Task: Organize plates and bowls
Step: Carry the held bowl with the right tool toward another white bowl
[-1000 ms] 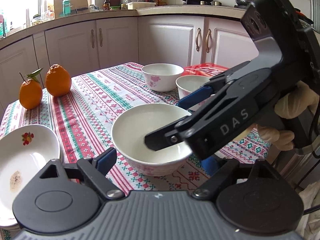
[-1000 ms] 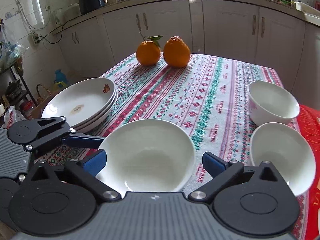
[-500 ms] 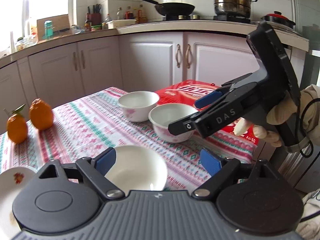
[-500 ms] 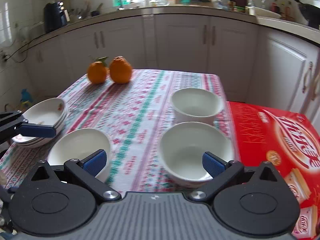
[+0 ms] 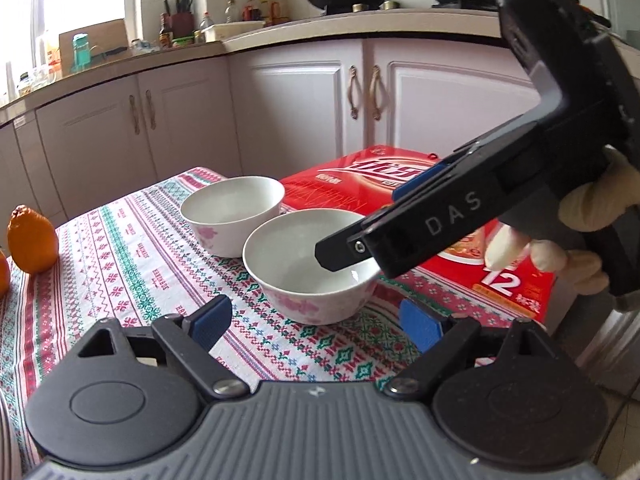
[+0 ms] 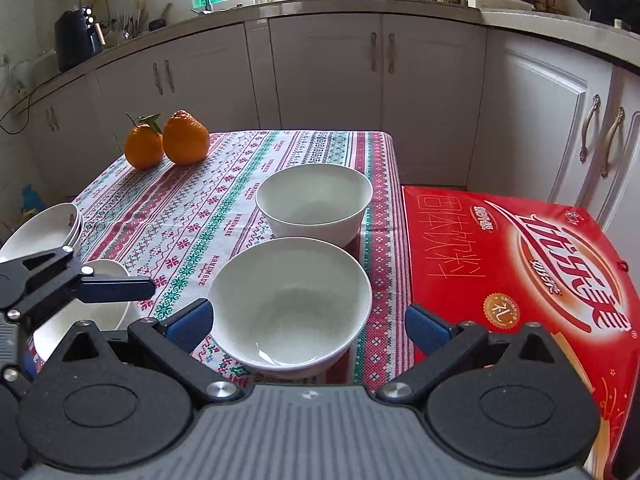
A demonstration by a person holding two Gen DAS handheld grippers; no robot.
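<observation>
Left wrist view first: the left gripper [image 5: 316,322] has its blue-padded jaws spread wide with nothing between them, hovering over the woven-looking tablecloth [image 5: 132,264] in red, green and white bands (tiny repeated lettering on it, too small to read here). Just ahead sits the near bowl [image 5: 304,276], glossy white with pink flowers on the outside, and the far bowl [image 5: 230,214] of the same kind just behind it. The right gripper [image 5: 404,236] reaches in from the right, matte black with "DAS" printed on its side, one finger tip over the near bowl's rim; can't tell from this angle how far its jaws are apart. A gloved right hand [image 5: 576,236] holds it. Behind is a shiny red carton [image 5: 508,280] with a big "12" on it.

Right wrist view: the right gripper [image 6: 308,322] is wide open, its blue pads either side of the near bowl [image 6: 290,304] but not touching it. The far bowl [image 6: 314,204] is just beyond. The tablecloth [image 6: 224,216] text reads "HANDMADE". The red carton [image 6: 520,264] has Chinese writing. At left, the left gripper's finger [image 6: 116,290] is above a third bowl [image 6: 108,312], near stacked plates [image 6: 44,232]. 2 bumpy oranges [image 6: 168,144] sit at the far corner.
</observation>
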